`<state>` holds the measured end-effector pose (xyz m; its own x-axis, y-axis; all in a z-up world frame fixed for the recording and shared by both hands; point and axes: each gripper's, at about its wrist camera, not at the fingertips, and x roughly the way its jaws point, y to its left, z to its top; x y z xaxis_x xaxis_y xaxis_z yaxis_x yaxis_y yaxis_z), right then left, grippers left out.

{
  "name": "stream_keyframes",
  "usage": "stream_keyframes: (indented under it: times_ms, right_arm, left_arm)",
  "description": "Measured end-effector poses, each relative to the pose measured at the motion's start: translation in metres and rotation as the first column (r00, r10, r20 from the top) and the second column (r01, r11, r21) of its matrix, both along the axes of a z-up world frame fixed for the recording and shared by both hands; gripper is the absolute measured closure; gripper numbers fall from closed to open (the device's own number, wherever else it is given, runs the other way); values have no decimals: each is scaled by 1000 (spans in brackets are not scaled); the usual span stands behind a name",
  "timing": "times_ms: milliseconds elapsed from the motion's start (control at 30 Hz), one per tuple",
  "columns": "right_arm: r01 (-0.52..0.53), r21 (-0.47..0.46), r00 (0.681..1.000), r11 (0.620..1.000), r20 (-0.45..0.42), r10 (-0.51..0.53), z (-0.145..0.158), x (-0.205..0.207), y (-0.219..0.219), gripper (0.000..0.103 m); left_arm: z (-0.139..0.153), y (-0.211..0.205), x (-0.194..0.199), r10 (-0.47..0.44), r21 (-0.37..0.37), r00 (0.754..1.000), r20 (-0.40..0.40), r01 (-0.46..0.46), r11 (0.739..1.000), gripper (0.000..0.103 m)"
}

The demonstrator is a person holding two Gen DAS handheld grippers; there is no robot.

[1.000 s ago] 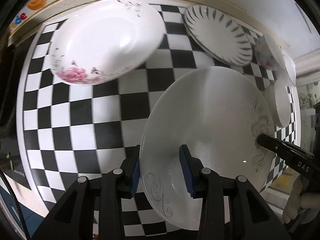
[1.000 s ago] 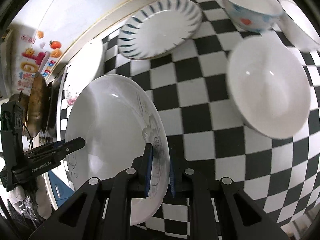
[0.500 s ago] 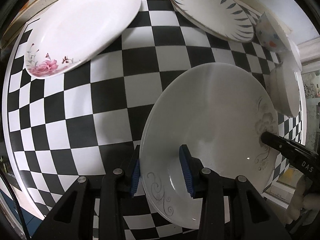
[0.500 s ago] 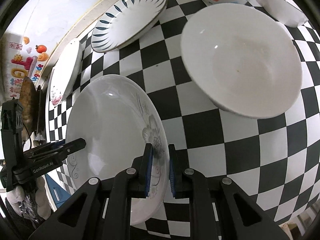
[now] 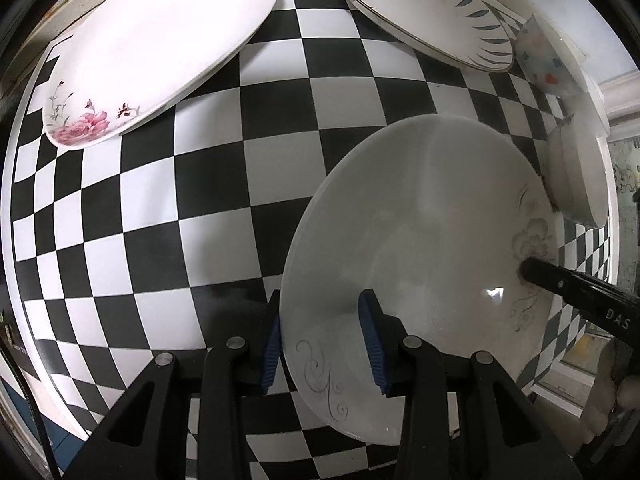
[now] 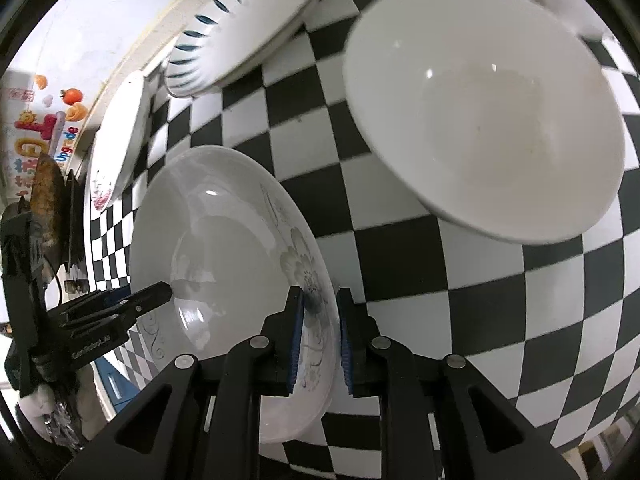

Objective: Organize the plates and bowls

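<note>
Two tools on grey-flower plate [image 5: 420,240] | left tool [image 5: 322,340] clamped | right tool [image 6: 319,340] loosening, rim between pads | plate tilted

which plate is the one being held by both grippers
The white plate with the faint grey flower: the left gripper and right gripper straddle opposite rims. The pink rose plate and blue-leaf plate lie untouched on the checkered table.

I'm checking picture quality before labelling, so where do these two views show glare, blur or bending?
Left wrist view: the checkered tablecloth bulges from fisheye bending, and a small glare spot sits on the grey-flowered plate. Right wrist view: the plain white bowl has a smeared, soft rim and two light spots; the same plate mirrors highlights.
</note>
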<state>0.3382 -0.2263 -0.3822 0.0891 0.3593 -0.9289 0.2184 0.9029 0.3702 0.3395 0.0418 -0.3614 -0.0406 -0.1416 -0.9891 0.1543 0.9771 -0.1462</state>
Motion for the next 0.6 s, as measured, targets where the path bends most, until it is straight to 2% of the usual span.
stream_keyframes:
  times_ms: [67,133,233,300,400,433,467,500,600]
  right_arm:
    - [6,5,1000,1000,-16,-6,2,0,-1,82]
    - [-6,-17,1000,1000,-8,6,10,-1,-1,82]
    - [-9,-81,999,997,39,13,42,-5,-1,82]
    - [-1,-114,995,994,98,12,71,-7,1,82]
    - [-48,-110,981,993,180,67,113,8,18,79]
    - [-76,-98,976,992,196,94,121,17,26,75]
    - [-125,-79,967,989,212,139,128,34,39,66]
    - [-162,-65,959,985,225,173,131,49,49,62]
    - [-271,-43,931,962,243,274,131,101,88,62]
  left_arm:
    - [13,5,0,13,18,1000,19,-13,1000,69]
    - [40,22,1,43,9,996,72,-44,999,69]
    - [76,45,4,112,-26,983,148,-109,994,69]
    - [96,72,13,193,-58,963,187,-185,981,68]
    - [100,111,27,295,-82,936,193,-284,955,63]
    - [97,117,31,323,-72,927,191,-315,946,63]
    - [90,132,38,360,-64,916,178,-355,933,64]
    - [84,143,42,389,-70,907,165,-382,921,64]
    - [56,174,58,492,-94,865,101,-484,870,64]
